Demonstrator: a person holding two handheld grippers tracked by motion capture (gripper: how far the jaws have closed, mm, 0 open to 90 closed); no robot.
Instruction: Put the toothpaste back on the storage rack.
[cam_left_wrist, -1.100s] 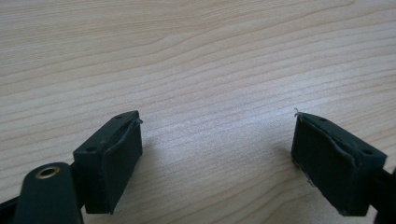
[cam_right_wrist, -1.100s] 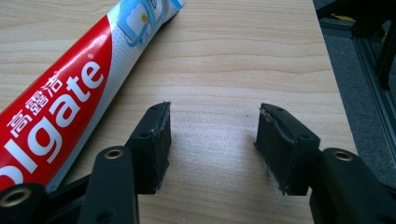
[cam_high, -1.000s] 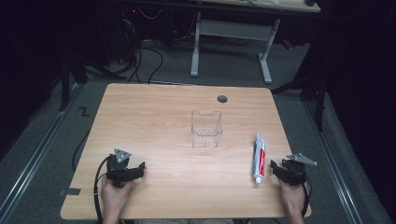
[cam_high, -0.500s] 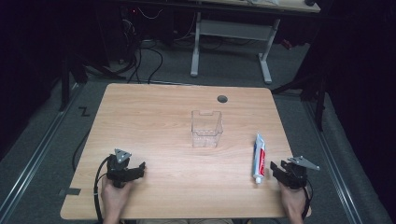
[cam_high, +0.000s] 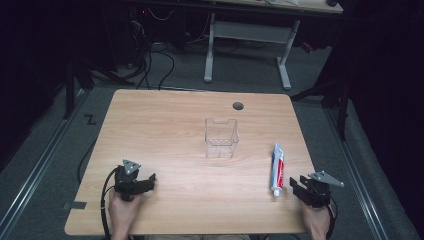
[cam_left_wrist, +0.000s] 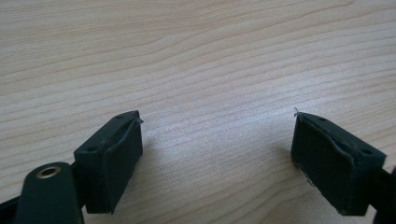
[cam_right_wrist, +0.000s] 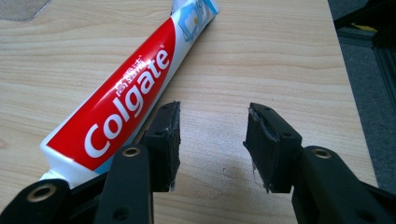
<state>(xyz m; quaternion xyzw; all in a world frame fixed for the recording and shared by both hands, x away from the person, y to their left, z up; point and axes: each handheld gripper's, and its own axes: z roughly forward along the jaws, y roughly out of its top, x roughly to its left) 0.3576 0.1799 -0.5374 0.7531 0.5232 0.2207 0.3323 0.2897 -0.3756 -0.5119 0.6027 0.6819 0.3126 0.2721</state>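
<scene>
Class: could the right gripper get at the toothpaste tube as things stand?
Probably yes: the right gripper sits just beside the toothpaste tube, jaws apart with nothing between them, bare table around.

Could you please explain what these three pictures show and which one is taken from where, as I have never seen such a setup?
A person sits at a wooden table with a hand-held gripper in each hand. The high view looks down from above: the left hand-held gripper and the right hand-held gripper are near the front edge. The other two pictures come from cameras riding on each tool, looking along its black jaws. On the table lie a toothpaste tube and an empty clear container. Nothing is held. The right jaws have just been closing partway, with bare wood between them and the tube just beside.
</scene>
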